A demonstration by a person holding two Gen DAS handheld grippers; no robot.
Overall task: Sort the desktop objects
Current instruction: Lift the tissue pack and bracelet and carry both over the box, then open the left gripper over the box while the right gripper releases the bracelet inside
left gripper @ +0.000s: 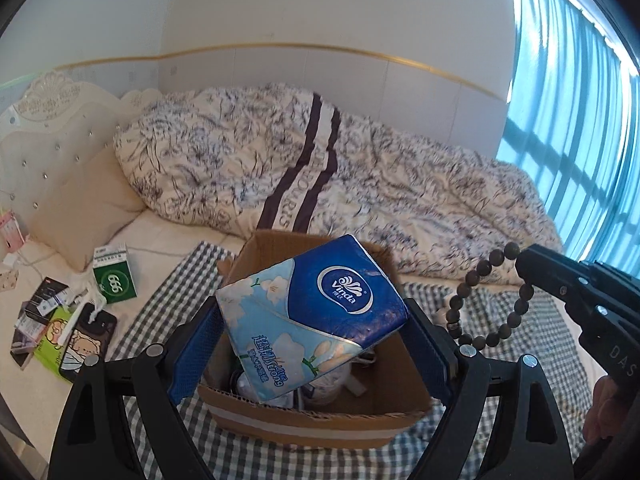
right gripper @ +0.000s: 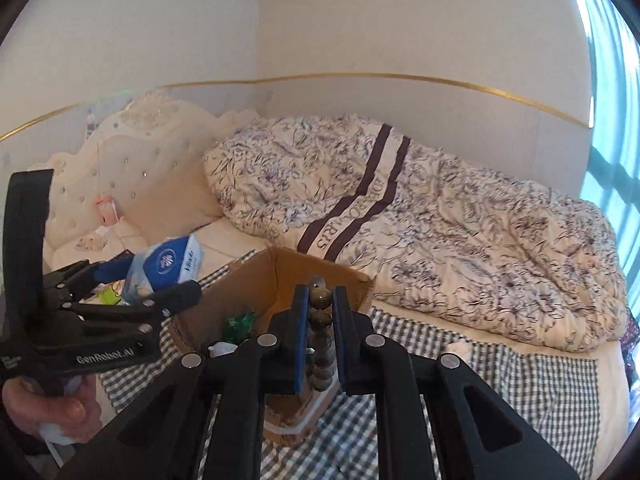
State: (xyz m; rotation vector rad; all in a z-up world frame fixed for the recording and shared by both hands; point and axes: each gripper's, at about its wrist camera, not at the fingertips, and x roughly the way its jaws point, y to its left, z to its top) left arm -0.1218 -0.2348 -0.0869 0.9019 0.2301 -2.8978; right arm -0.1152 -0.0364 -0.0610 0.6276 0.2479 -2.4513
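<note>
**Both loads at the box: time to drop**

Your left gripper [left gripper: 312,320] clamps the one tissue pack [left gripper: 310,316] wide, directly above the single cardboard box [left gripper: 320,424]. Your right gripper [right gripper: 320,320] pinches one bead bracelet [left gripper: 486,300] narrowly, beside the box's near corner. Next, judged from here: lower each load inside the rim, then release.

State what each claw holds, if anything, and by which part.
Left claw grips the tissue pack across its two sides. Right claw pinches the bead bracelet on a short run of beads.
</note>
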